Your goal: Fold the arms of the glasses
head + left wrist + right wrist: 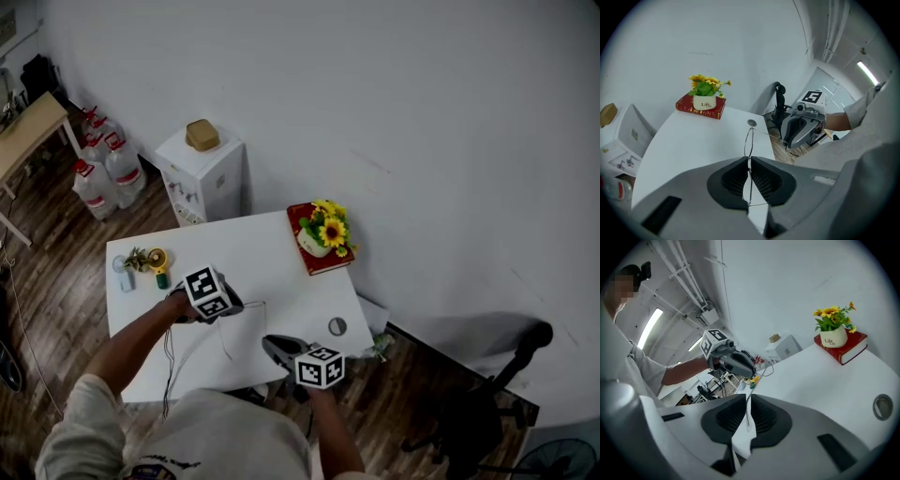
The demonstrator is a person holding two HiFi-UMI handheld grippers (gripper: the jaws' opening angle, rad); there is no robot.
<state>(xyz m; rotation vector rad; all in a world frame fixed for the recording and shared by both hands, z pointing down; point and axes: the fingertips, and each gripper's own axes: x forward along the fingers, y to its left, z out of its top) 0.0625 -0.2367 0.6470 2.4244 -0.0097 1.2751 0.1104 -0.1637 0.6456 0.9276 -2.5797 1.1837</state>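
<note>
**Checker:** Report the state of the left claw.

**Operator:** My left claw [749, 160] is closed. Its pads clamp the thin wire frame of the glasses [749, 143]. One lens rim stands out past the pad tips, seen almost edge-on.

**Checker:** Report the right claw.

**Operator:** My right claw [748, 397] is closed as well. The tip of one arm [748, 416] of the glasses is pinched between its pads.

**Checker:** Location of the glasses?

**Operator:** They span the gap between my two claws, over the near half of the desk [272, 248]. The left claw holds its end toward the middle of the desk. The right claw sits at the near edge, toward the near right corner. I cannot tell whether any part of the frame touches the desk top.

**Checker:** Condition of the arms?

**Operator:** The arm in my right claw stretches away from the frame and is not folded against it. The second arm is too thin to trace with confidence.

**Checker:** Other items on the desk?

**Operator:** A red book [323, 264] lies at the far right corner, and a white pot of yellow flowers [328, 232] stands on it. A round cable hole [337, 326] sits by the right edge. A few small objects [145, 262] are grouped by the left edge, near the far left corner
</note>
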